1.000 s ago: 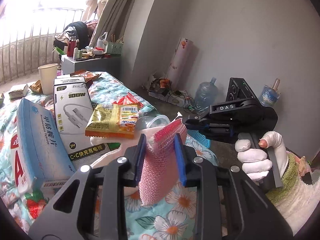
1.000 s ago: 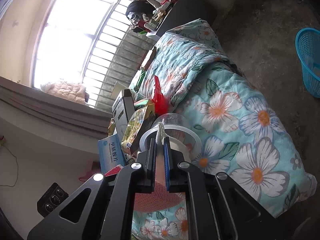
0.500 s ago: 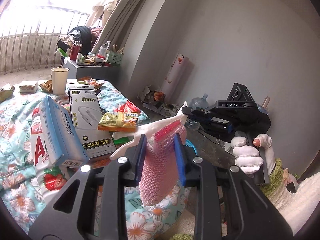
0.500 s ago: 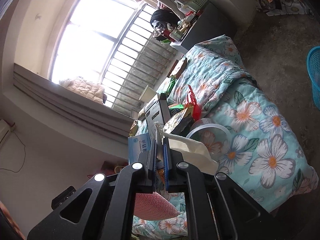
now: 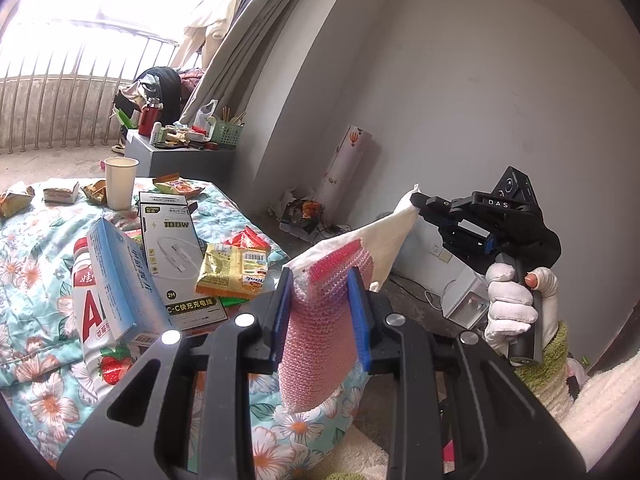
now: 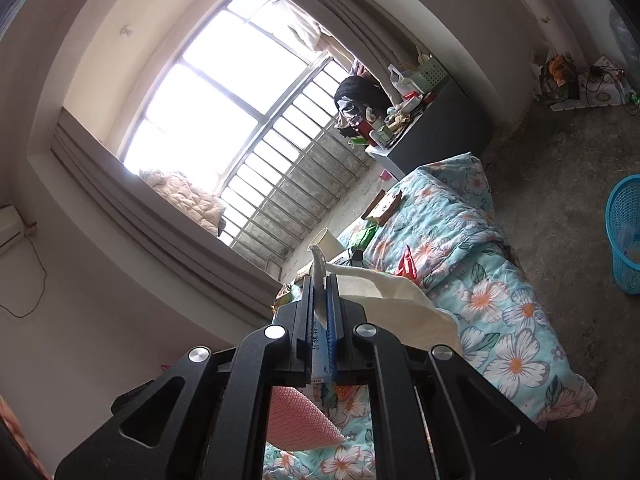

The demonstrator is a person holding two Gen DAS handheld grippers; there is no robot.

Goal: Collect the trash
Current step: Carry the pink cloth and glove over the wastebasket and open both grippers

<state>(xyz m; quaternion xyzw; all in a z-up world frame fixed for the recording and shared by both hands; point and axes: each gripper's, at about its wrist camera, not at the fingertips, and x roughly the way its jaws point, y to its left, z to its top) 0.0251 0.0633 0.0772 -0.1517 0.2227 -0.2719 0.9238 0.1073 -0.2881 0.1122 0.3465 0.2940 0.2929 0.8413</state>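
Left wrist view, left tongs [image 5: 320, 312] clamping pink bubble wrap [image 5: 316, 344]; right tongs [image 5: 416, 200] pinching white bag [image 5: 384, 240]

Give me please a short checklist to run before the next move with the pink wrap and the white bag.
1. Left gripper holds the pink bubble wrap: ok, jaws closed on it.
2. Right gripper pinches the white bag corner: ok.
3. Bag mouth open wide enough for the wrap: cannot tell.
4. Wrap clear of the floral quilt: ok, it hangs free.
5. Blue basket on the floor unobstructed: ok.
6. Other litter still on the quilt, such as the yellow snack packet: not ok.
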